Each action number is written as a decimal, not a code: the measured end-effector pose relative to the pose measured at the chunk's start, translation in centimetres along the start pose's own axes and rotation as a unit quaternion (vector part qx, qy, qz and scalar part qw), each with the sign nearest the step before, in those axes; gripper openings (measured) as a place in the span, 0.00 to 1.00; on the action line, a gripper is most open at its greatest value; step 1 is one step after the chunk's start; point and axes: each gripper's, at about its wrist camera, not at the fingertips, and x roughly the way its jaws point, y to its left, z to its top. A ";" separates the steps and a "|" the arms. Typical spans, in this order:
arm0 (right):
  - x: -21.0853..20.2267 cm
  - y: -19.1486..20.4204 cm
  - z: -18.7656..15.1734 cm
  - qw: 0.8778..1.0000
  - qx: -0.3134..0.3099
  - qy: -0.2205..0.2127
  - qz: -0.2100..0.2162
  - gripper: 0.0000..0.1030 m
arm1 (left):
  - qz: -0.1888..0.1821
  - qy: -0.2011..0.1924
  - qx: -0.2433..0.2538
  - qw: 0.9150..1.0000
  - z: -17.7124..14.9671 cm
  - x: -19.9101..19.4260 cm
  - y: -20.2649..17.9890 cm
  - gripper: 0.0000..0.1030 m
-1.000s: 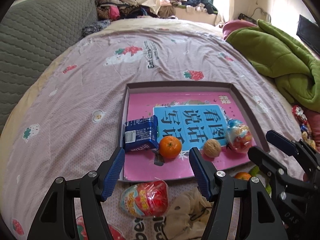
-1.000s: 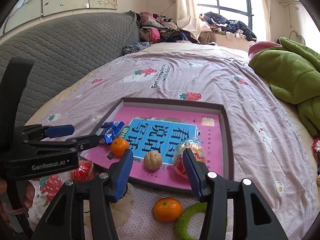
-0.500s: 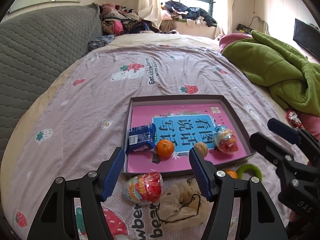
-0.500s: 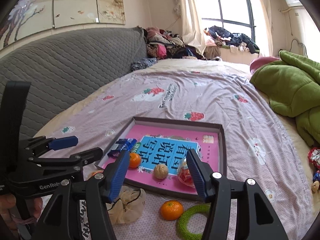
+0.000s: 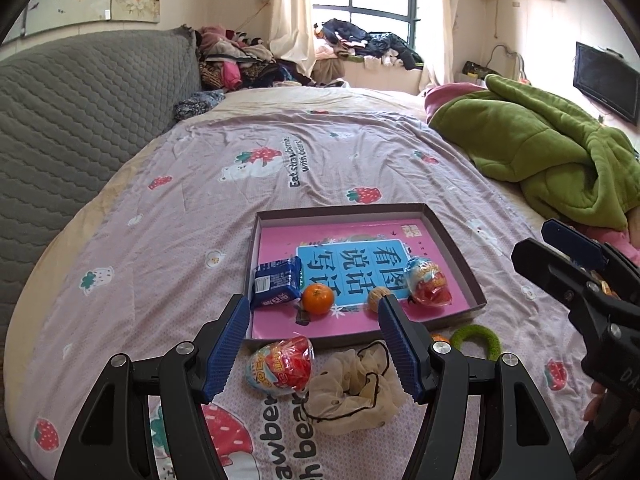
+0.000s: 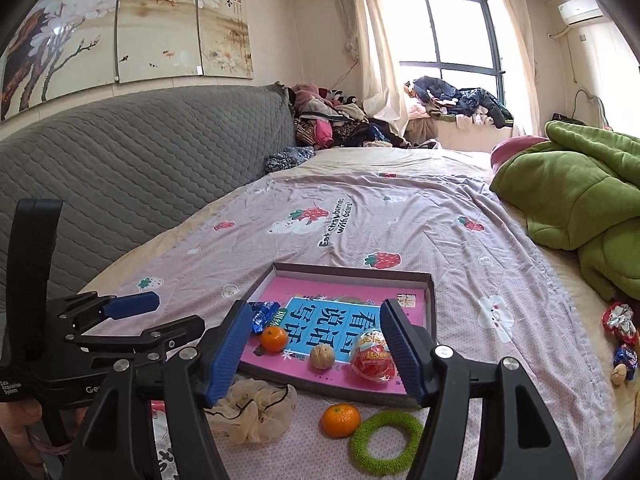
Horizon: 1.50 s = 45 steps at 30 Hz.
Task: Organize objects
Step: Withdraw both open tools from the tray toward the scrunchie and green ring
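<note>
A shallow box lid (image 5: pixel 456 248) with a pink book cover inside lies on a bedspread (image 5: pixel 192 216) printed with strawberries. In it, along the near edge, sit a blue snack packet (image 5: pixel 277 283), a tangerine (image 5: pixel 317 299), a walnut (image 6: pixel 322 357) and a wrapped toy egg (image 6: pixel 372 356). Outside it, toward the viewer, lie a second wrapped egg (image 5: pixel 282 366), a cream scrunchie (image 5: pixel 352 394), another tangerine (image 6: pixel 341 420) and a green ring (image 6: pixel 386 440). The left gripper (image 5: pixel 314 346) hovers above the second egg and scrunchie, jaws wide and empty. The right gripper (image 6: pixel 316 350) hangs short of the box, its jaws opening with nothing between them. In the left view a finger hides part of the walnut, and the loose tangerine is mostly covered. Small wrapped things at the right edge of the right view are too small to identify.
</note>
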 end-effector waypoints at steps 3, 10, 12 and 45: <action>-0.5 -0.1 0.0 1.000 0.002 -0.004 -0.002 0.64 | 0.003 -0.004 -0.001 1.000 -0.3 -0.5 0.0 0.66; -1.6 -0.5 0.2 1.000 0.008 -0.015 -0.001 0.64 | 0.018 -0.018 0.013 1.000 -0.9 -1.5 -0.3 0.66; -1.9 -0.5 0.2 1.000 0.009 -0.018 -0.002 0.64 | 0.013 -0.018 0.011 1.000 -1.0 -1.7 -0.3 0.66; -2.9 -1.8 -2.9 0.999 0.018 0.012 -0.041 0.65 | 0.002 0.003 0.007 1.000 -4.8 -0.7 -1.4 0.67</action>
